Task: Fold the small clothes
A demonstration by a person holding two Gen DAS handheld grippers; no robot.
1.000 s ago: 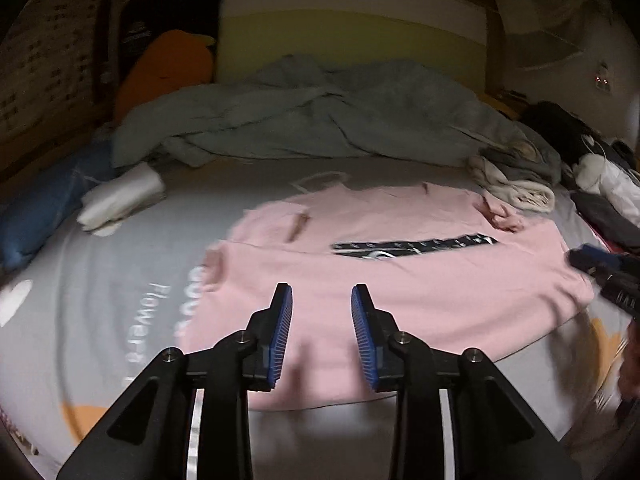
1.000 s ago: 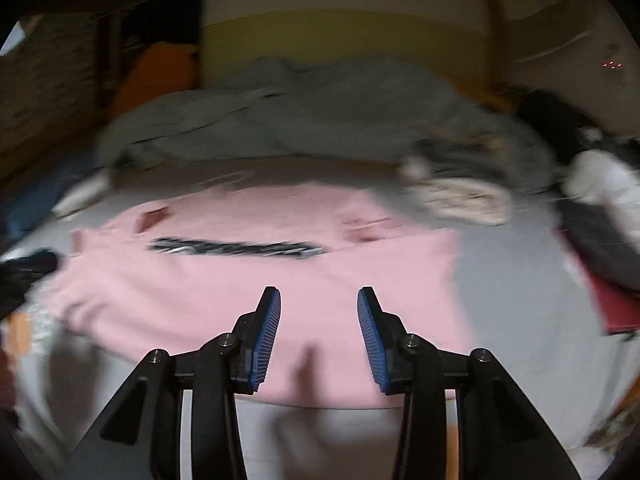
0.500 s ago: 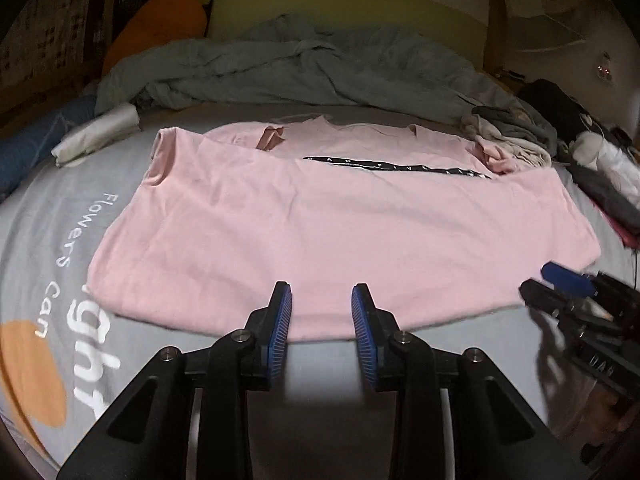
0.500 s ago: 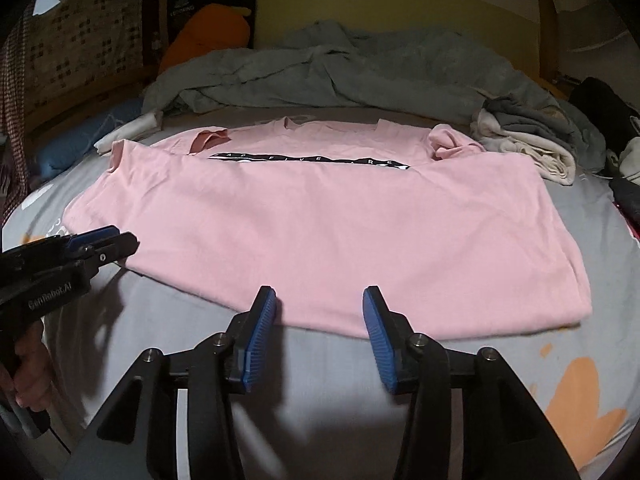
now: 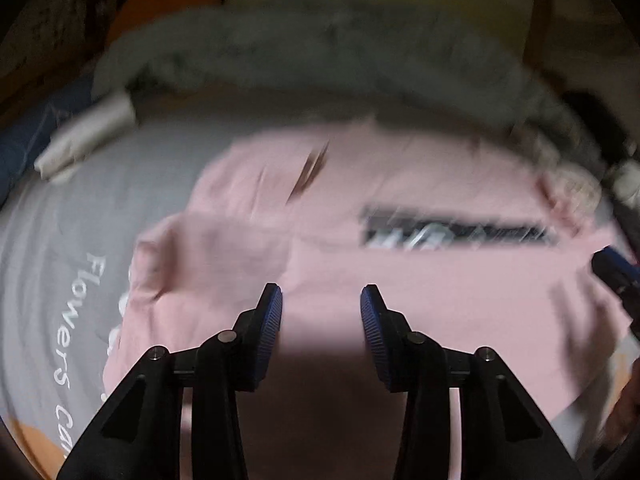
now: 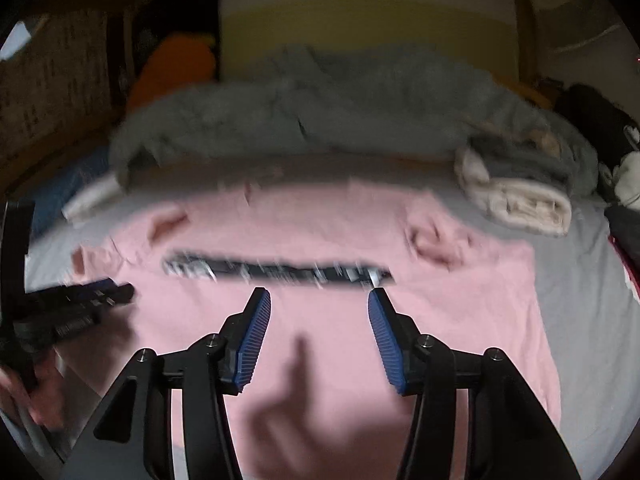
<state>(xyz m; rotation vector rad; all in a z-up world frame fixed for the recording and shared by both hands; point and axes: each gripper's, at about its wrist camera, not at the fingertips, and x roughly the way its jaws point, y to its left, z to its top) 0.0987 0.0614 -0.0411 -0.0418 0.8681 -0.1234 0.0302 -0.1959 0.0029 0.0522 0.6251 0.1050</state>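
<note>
A pink T-shirt (image 5: 420, 280) with a black printed stripe (image 5: 460, 234) lies spread flat on the grey bed sheet; it also shows in the right wrist view (image 6: 320, 320). My left gripper (image 5: 321, 312) is open and empty, above the shirt's left part, near the left sleeve (image 5: 208, 256). My right gripper (image 6: 319, 320) is open and empty, above the shirt's middle, just short of the stripe (image 6: 276, 270). Each gripper shows at the edge of the other's view: the right one (image 5: 614, 268) and the left one (image 6: 80, 304). Both views are blurred.
A rumpled grey blanket (image 6: 320, 120) lies across the back of the bed. A rolled beige-and-grey bundle of clothes (image 6: 520, 192) sits right of the shirt. A white folded item (image 5: 88, 140) lies at the left. An orange cushion (image 6: 172, 68) is at the back left.
Both grippers have moved forward from the shirt's near hem to over the shirt itself. Their jaws have opened a little wider. The shirt lies as before.
</note>
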